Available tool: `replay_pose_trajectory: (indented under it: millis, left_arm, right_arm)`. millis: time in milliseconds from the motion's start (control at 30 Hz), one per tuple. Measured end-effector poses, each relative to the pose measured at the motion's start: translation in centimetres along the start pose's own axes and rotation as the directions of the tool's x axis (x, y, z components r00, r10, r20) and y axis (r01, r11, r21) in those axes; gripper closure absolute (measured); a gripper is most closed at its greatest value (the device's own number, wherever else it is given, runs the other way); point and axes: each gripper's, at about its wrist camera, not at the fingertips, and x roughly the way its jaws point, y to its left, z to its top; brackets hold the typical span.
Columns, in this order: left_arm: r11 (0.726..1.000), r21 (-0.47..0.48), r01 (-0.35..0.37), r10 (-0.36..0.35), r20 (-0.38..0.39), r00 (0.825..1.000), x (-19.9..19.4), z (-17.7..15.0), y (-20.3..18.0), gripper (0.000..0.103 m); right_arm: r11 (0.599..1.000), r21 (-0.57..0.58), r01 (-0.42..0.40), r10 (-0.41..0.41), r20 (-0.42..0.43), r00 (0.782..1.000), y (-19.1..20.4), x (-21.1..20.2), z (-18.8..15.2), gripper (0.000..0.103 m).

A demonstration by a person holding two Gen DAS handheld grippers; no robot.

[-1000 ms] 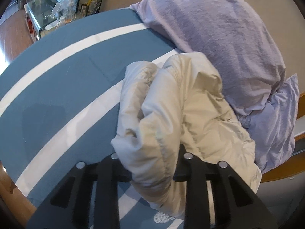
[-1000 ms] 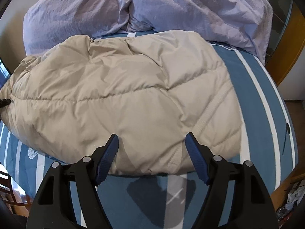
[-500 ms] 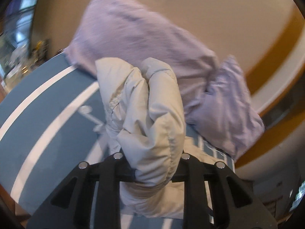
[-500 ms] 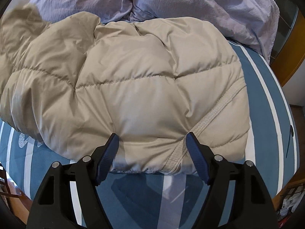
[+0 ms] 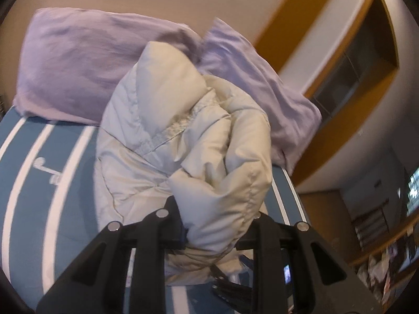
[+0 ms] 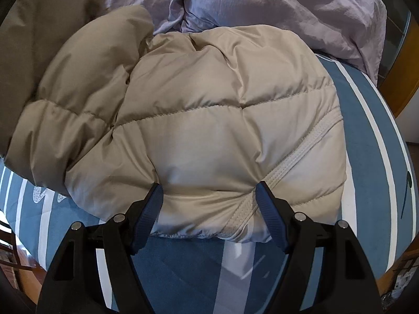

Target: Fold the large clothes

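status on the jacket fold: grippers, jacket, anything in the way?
Left gripper shut on a bunched puffer jacket fold, lifted off the bed. Right gripper wide open at the near hem, pressing down. Purple pillows crowd the far edge.

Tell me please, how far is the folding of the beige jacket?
Early stage. In hand: the left gripper is shut on a bunched part of the puffer jacket, raised above the striped bed cover. The right gripper presses open on the hem. Left: lay that part across, then flatten; no finished fold shows.
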Motion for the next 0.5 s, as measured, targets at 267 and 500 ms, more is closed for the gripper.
replay_pose_trajectory:
  millis: [267,500]
  left_arm:
    - [0.993,0.101,0.056,-0.045,-0.11,0.993,4.5,-1.8,-4.7,0.08]
    - [0.983,0.167,0.081,-0.047,-0.201,0.978,8.9,-3.6,-8.2,0.079]
  right_arm:
    - [0.998,-0.004,-0.059,0.059,0.032,0.998,-1.2,-0.8,-0.5,0.029]
    - [0.998,0.012,-0.059,0.058,0.082,0.995,-3.0,-2.1,-0.8,0.032]
